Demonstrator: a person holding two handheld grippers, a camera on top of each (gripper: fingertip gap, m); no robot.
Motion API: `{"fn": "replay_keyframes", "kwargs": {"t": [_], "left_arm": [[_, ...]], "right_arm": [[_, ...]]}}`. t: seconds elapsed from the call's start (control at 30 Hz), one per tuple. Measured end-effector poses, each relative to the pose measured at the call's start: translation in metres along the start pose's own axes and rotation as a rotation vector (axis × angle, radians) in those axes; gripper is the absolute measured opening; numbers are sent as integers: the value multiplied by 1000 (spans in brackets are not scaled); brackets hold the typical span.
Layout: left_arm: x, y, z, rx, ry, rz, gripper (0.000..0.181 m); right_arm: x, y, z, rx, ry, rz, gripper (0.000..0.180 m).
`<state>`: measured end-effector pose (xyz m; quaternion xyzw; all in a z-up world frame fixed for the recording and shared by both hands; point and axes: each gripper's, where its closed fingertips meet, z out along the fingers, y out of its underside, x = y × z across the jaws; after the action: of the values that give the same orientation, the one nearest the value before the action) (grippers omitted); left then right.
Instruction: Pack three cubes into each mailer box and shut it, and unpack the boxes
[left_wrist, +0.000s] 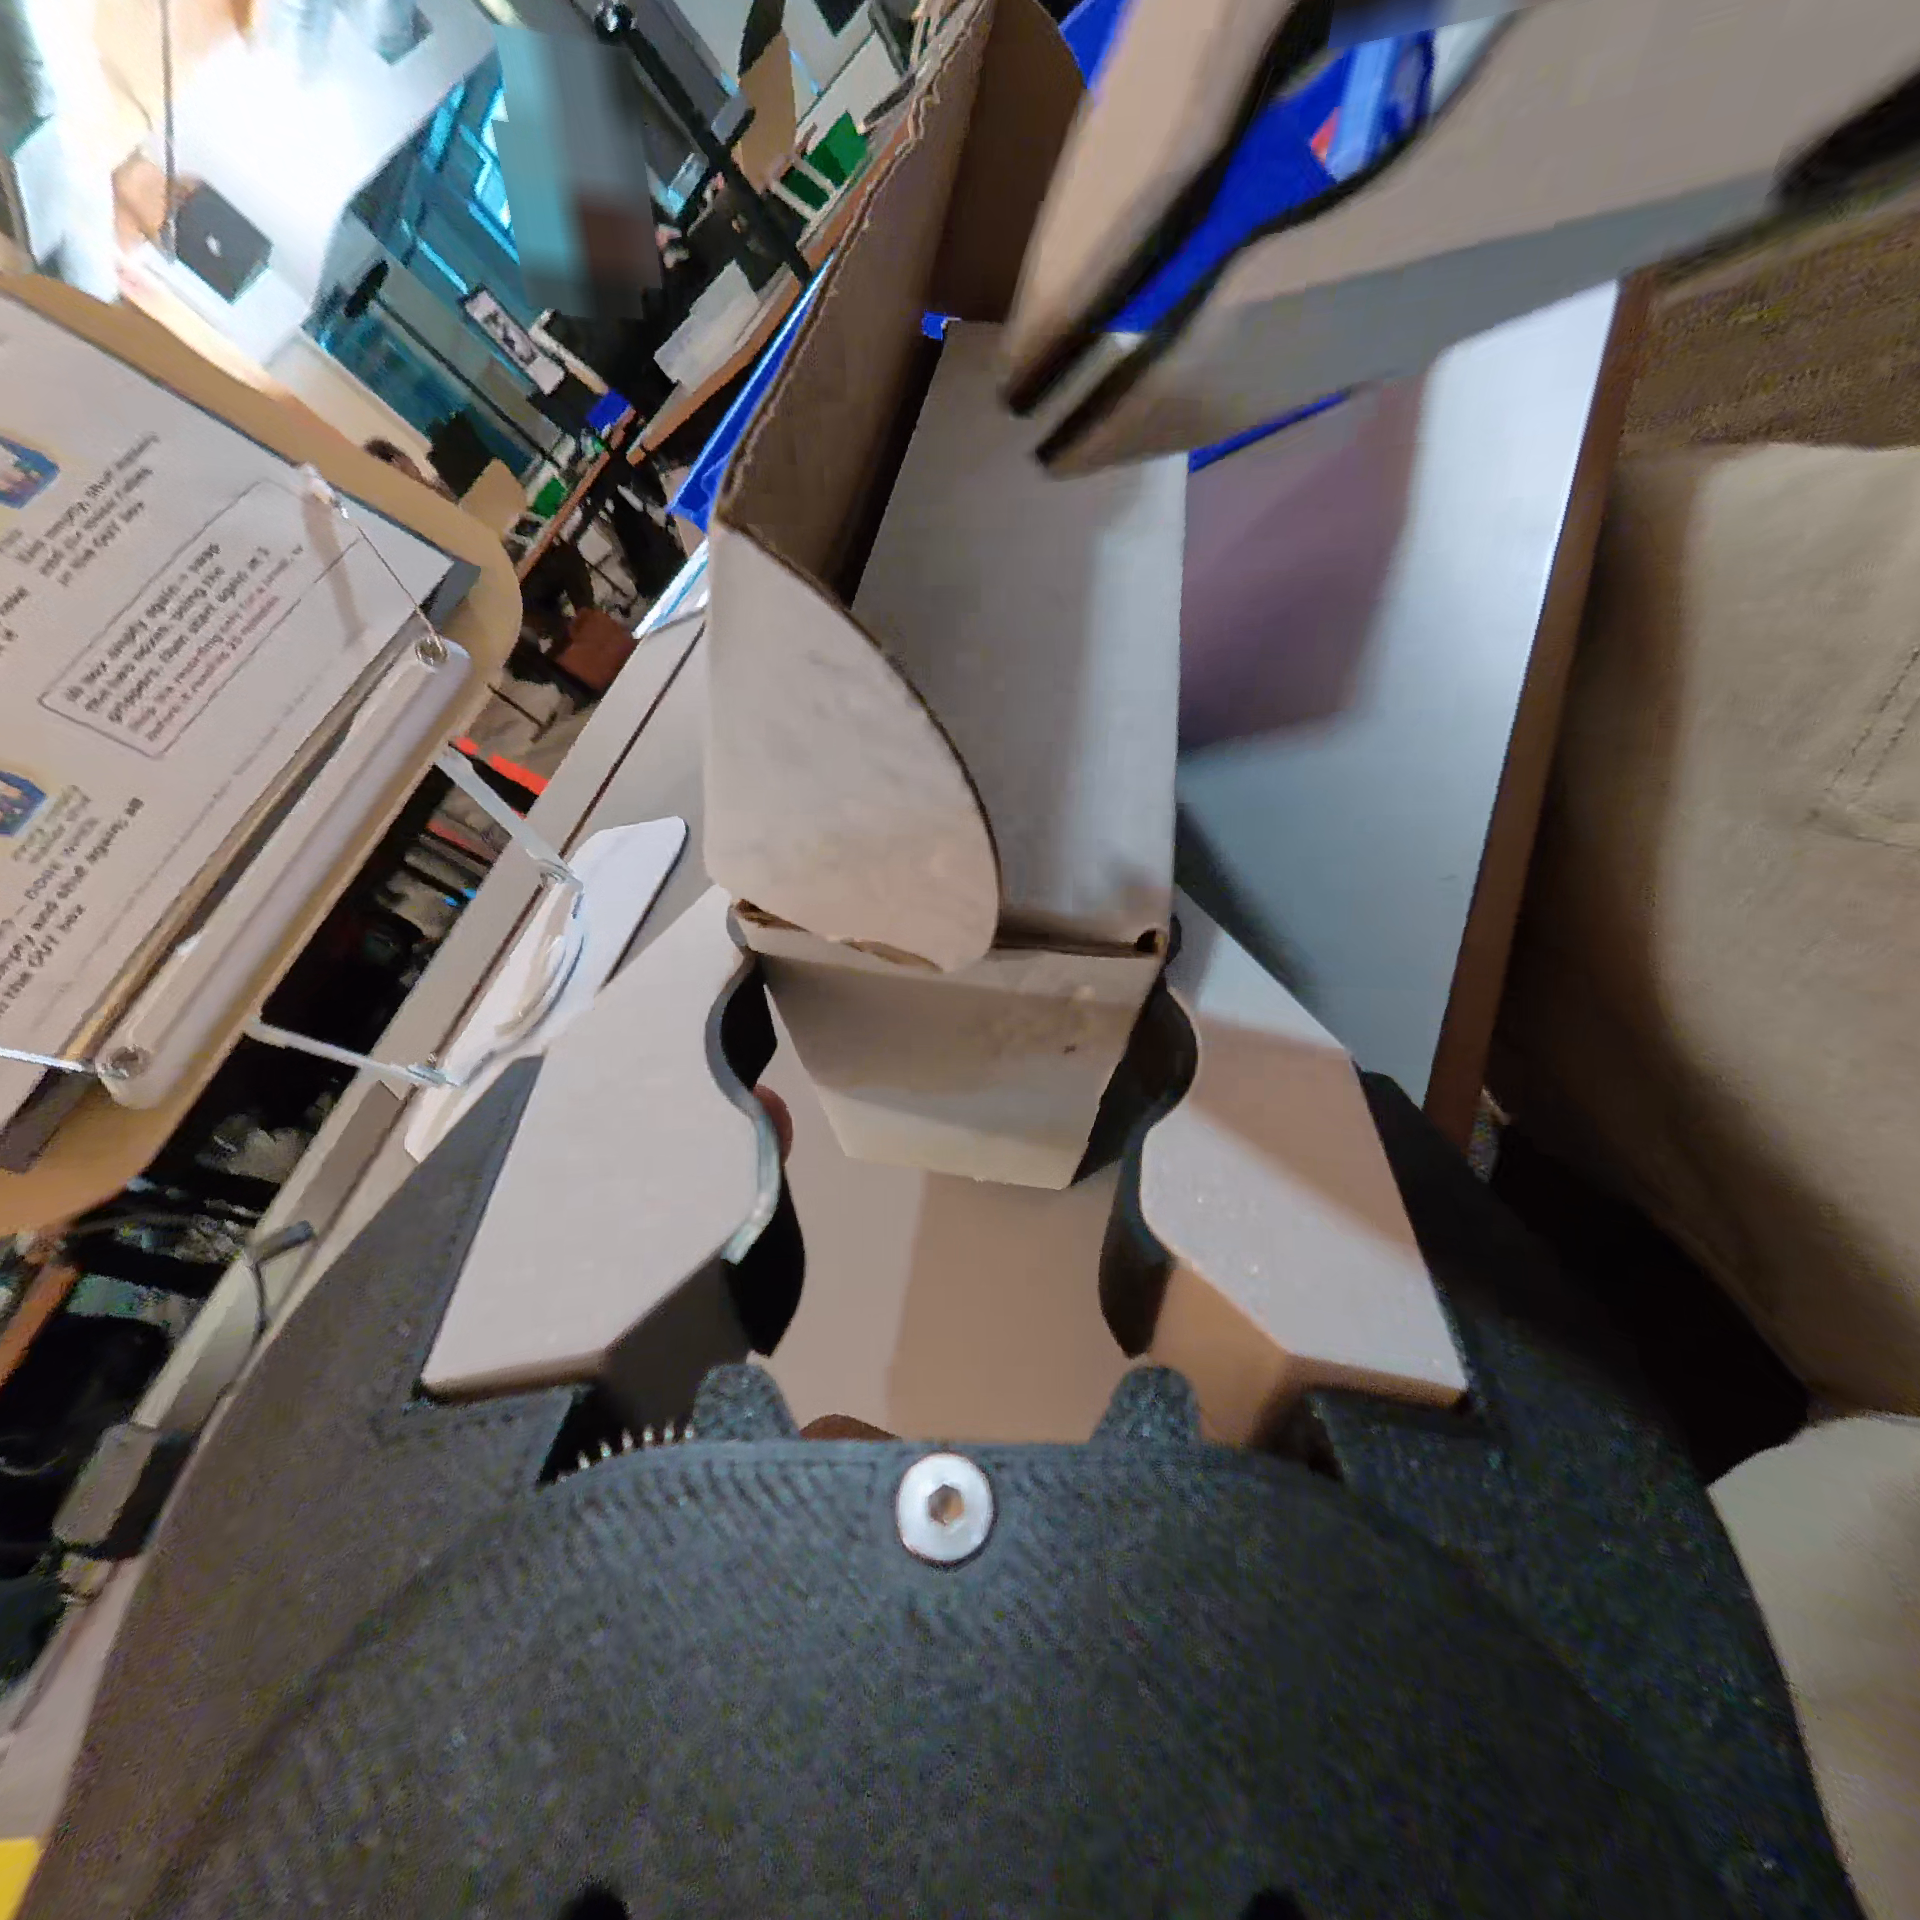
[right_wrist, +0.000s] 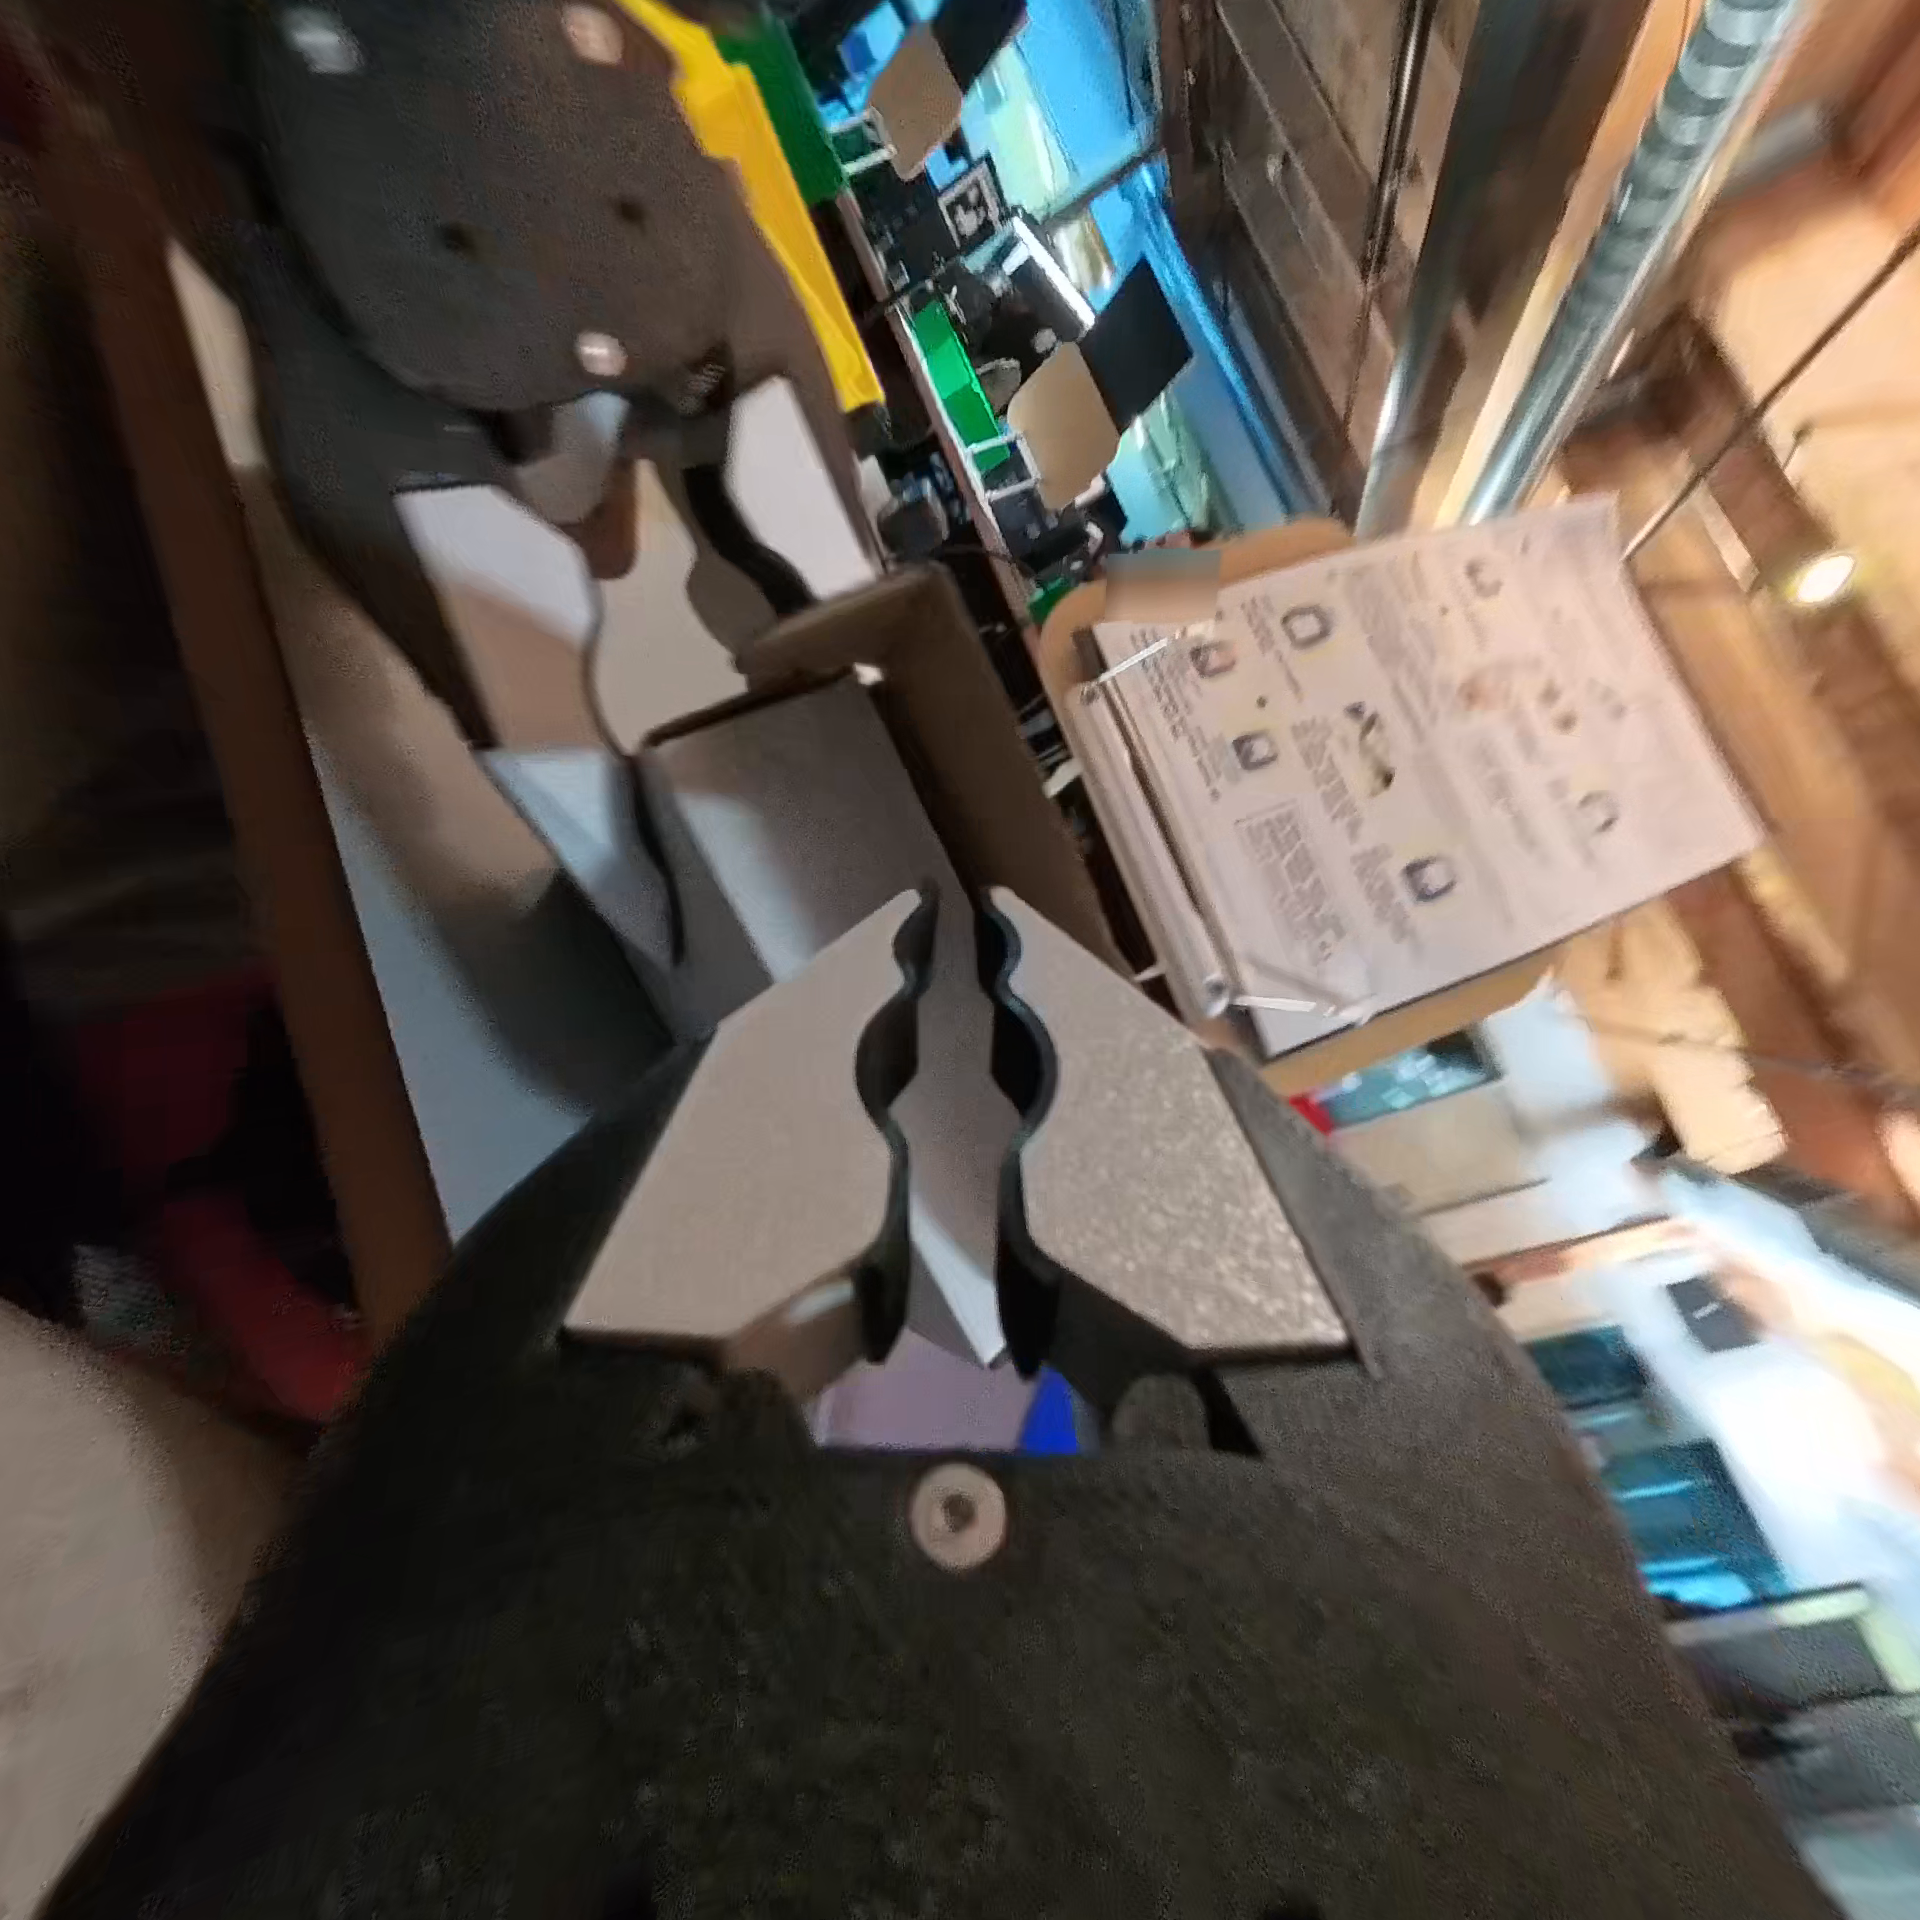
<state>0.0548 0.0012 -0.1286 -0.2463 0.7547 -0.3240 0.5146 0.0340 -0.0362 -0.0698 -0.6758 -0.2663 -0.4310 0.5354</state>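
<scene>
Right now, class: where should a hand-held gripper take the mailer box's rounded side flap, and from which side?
Take the rounded side flap by its curved edge, approaching from that side, jaws across the thin sheet. It is flat cardboard, apparently hinged to the mailer box along its straight edge, so only the curve looks open. The left hand-held gripper grips the box just below.

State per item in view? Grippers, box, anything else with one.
left gripper: shut on the mailer box's end flap
right gripper: shut on a panel edge of the box
mailer box: open, flaps up, held off the table by both grippers
rounded side flap: untucked, sticking out
instruction sheet: clipped on its stand, upright
</scene>
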Motion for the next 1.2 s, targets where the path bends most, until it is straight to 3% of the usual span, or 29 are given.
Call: {"fn": "replay_keyframes", "kwargs": {"t": [0.03, 0.13, 0.23, 0.37, 0.5, 0.6, 0.7, 0.93, 1.2], "left_arm": [[1, 0, -1, 7, -3, 38, 69], [3, 0, -1, 7, -21, 106, 70], [4, 0, -2, 8, 9, 93, 70], [17, -11, -14, 101, 134, 30, 82], [10, -28, -26, 207, 144, -49, 83], [3, -42, -31, 269, 136, -139, 70], [1, -50, -35, 309, 125, -174, 45], [-8, -55, -37, 330, 103, -246, 39], [-52, -47, -43, 375, -4, -479, 34]], "right_arm": [[4, 5, 2, -13, -4, 77, 11], [11, 10, 3, 10, -34, 286, 6], [12, 15, 4, 7, -66, 425, 14], [3, 23, 9, -39, -117, 511, 28], [-5, 26, 10, -52, -163, 550, 30], [-7, 25, 11, -51, -180, 565, 30], [-3, 19, 10, -15, -164, 554, 30], [-15, 16, 12, -24, -270, 755, 30], [-24, 24, 9, -90, -316, 722, 23]]}}
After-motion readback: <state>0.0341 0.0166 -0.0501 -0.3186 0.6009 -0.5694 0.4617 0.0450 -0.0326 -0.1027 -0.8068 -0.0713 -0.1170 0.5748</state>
